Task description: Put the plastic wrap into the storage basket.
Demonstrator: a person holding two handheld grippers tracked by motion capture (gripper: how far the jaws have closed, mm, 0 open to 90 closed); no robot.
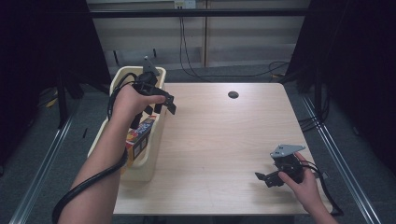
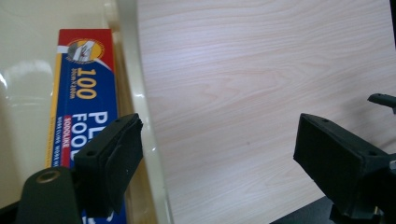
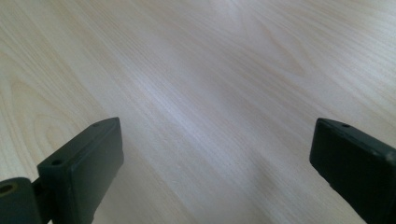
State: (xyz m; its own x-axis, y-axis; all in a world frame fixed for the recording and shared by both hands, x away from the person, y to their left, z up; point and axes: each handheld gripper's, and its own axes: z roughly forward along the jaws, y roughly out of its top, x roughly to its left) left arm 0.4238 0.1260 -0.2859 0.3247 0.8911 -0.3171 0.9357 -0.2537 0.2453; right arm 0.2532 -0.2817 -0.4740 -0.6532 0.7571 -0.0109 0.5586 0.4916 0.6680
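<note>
- Leftmost, a cream plastic bin [image 1: 122, 77] stood at the worktop's left edge, its long side running front to back.
- Inside the bin lay a long box of food wrap [image 2: 79, 107], blue with a red end and the number 100 printed in yellow, resting against the wall nearest the worktop.
- Left tongs [image 1: 164, 105], held in the person's left hand [image 1: 130, 100], hung above the bin's inner rim; jaws stood wide apart and empty, one over the box, the other over bare wood.
- A black cable [image 1: 88, 182] trailed from the left tongs along the forearm.
- The worktop [image 1: 219, 140] was pale wood grain, with a small dark round hole [image 1: 233, 94] near its far edge.
- Right tongs [image 1: 266, 178], held in the right hand [image 1: 303, 184] near the front right corner, sat low over the wood; jaws were spread wide, gripping nothing.
</note>
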